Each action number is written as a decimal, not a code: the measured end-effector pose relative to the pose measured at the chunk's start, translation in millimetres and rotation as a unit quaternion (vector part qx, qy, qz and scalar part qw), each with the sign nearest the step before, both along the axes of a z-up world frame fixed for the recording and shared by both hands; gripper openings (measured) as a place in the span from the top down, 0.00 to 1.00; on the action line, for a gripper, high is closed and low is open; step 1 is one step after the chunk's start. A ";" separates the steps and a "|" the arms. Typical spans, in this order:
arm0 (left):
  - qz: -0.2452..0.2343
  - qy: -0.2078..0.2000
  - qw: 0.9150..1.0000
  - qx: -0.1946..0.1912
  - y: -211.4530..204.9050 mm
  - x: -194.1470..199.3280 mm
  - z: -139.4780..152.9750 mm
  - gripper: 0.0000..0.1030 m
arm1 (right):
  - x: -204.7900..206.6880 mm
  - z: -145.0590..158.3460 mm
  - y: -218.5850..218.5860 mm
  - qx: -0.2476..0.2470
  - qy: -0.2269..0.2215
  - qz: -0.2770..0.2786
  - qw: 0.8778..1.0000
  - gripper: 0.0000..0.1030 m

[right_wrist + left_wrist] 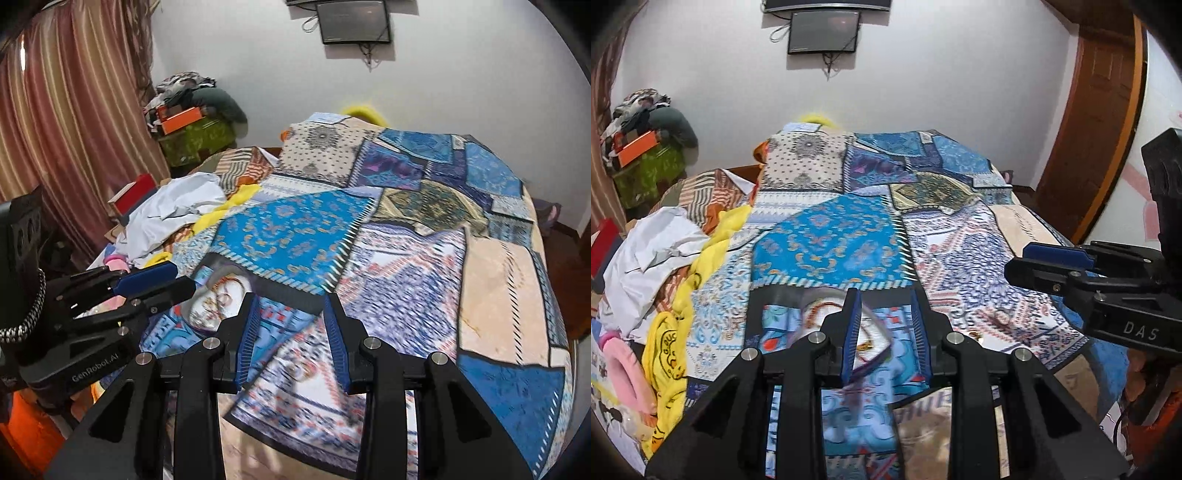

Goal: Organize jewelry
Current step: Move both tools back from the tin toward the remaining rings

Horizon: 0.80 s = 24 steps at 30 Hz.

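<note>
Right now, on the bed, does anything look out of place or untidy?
Yes. A few small gold jewelry pieces lie loose on the patchwork bedspread, apart from the shallow white dish of beaded jewelry. At the bed's left edge a crumpled white cloth and yellow fabric are heaped untidily. Motion blur hides finer detail.

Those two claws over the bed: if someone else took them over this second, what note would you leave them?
Left claw: open, empty, hovering over the white dish that holds beaded jewelry.
Right claw: open, empty, over the patterned bedspread.
A ring and a small gold piece lie loose on the bedspread, right of the dish.
Done: some jewelry already sits in the dish.
Left: pick up the loose pieces, probably into the dish. Views are blurred, so check for more.
</note>
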<state>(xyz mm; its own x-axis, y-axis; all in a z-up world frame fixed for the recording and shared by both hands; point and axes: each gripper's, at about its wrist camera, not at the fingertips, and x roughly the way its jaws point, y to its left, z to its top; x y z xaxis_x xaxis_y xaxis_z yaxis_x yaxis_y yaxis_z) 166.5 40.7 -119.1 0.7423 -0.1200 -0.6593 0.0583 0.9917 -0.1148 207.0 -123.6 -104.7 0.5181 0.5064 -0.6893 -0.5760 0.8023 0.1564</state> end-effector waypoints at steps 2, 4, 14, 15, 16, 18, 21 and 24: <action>-0.008 0.004 1.000 0.001 -9.1 2.2 -1.8 0.74 | -0.3 -1.7 -11.3 0.000 0.001 -0.009 1.000 0.68; -0.019 0.008 1.000 0.003 -20.1 6.0 -4.4 0.74 | 1.8 -4.8 -24.8 -0.002 0.003 -0.022 1.000 0.68; -0.062 0.046 0.997 0.004 -57.6 22.6 -29.0 0.74 | 12.7 -32.7 -75.1 -0.008 0.044 -0.069 0.997 0.68; -0.064 0.050 0.997 0.003 -59.5 23.7 -31.8 0.74 | 12.6 -35.6 -75.4 -0.009 0.047 -0.069 0.996 0.68; -0.068 0.056 0.996 0.002 -62.2 24.2 -36.3 0.74 | 12.1 -39.4 -75.3 -0.011 0.050 -0.066 0.996 0.68; -0.074 0.068 0.995 0.001 -67.4 25.5 -45.3 0.74 | 12.5 -46.1 -72.9 -0.016 0.056 -0.062 0.996 0.68; -0.081 0.084 0.993 -0.001 -72.1 27.3 -56.0 0.74 | 13.0 -53.8 -70.1 -0.016 0.065 -0.054 0.996 0.68; -0.085 0.095 0.992 -0.006 -73.8 29.7 -64.3 0.74 | 12.4 -57.5 -64.7 -0.019 0.070 -0.042 0.997 0.68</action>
